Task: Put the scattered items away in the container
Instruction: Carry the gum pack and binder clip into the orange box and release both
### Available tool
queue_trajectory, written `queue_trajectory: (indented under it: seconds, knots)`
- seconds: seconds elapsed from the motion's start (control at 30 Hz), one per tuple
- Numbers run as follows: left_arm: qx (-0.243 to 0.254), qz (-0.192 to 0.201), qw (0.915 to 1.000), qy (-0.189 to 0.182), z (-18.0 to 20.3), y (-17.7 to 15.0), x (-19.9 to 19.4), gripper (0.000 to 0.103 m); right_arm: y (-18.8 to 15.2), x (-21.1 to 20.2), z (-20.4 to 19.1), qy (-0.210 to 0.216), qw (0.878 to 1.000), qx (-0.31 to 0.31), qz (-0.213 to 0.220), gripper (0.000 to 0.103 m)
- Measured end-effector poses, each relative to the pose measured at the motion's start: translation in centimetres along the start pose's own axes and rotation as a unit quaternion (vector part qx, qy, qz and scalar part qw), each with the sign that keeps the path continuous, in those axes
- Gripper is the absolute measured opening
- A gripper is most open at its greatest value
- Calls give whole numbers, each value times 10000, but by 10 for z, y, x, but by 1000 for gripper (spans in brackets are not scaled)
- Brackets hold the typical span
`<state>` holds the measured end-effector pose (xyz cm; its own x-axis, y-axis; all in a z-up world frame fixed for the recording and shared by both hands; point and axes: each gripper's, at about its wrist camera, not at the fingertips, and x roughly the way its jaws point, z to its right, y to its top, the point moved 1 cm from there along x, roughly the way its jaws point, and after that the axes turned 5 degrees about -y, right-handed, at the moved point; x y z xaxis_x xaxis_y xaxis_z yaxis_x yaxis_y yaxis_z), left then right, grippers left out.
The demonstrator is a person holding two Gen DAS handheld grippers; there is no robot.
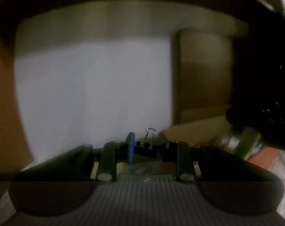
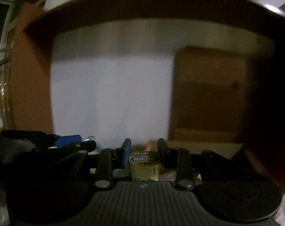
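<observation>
In the left wrist view my left gripper (image 1: 146, 138) is shut on a small black binder clip (image 1: 146, 148), whose silver wire handles stick up between the blue pad and the black finger. In the right wrist view my right gripper (image 2: 144, 146) is shut on a yellow-green Doublemint gum bottle (image 2: 144, 167), held upright with its label facing the camera. The left gripper (image 2: 71, 141) shows at the left of the right wrist view. The gum bottle (image 1: 244, 145) appears blurred at the right of the left wrist view. Both grippers are raised and point at a white wall.
A brown cardboard box (image 1: 204, 71) (image 2: 208, 94) stands ahead on the right against the white wall (image 1: 93, 86). A dark wooden frame (image 2: 123, 5) arches over both views. A reddish patterned surface (image 1: 264, 158) lies low on the right.
</observation>
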<state>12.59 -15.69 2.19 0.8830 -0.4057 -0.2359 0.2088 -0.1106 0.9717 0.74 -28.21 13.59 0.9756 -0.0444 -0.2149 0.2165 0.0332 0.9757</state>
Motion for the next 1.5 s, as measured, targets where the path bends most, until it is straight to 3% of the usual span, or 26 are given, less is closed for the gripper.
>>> queue_trajectory:
  seconds: [0.23, 0.47, 0.87, 0.93, 1.0, 1.03, 1.07, 1.13, 1.5]
  knots:
    - [-77, 264, 9993, -235, 52, 30, 41, 26, 22, 21, 70, -441, 9989, 91, 160, 27]
    - [-37, 17, 9999, -95, 83, 21, 84, 26, 3, 67, 135, -458, 9981, 384, -146, 27]
    - [113, -318, 9994, 68, 98, -4, 116, 28, -29, 108, 170, -311, 9962, 737, -332, 28]
    - [126, -280, 9995, 90, 101, -4, 121, 39, -30, 106, 170, -339, 9960, 755, -335, 28]
    - [151, -161, 9997, 124, 103, -4, 122, 65, -33, 100, 168, -401, 9958, 730, -382, 31]
    - [157, -100, 9997, 135, 103, -5, 120, 68, -33, 100, 168, -430, 9957, 721, -384, 37]
    - [150, -54, 9997, 160, 103, -5, 119, 70, -34, 102, 170, -447, 9957, 720, -383, 56]
    - [130, -47, 9998, 149, 100, -5, 118, 72, -36, 101, 171, -531, 9955, 708, -345, 66]
    - [106, 33, 9999, 128, 98, -3, 117, 78, -34, 93, 167, -566, 9959, 668, -235, 66]
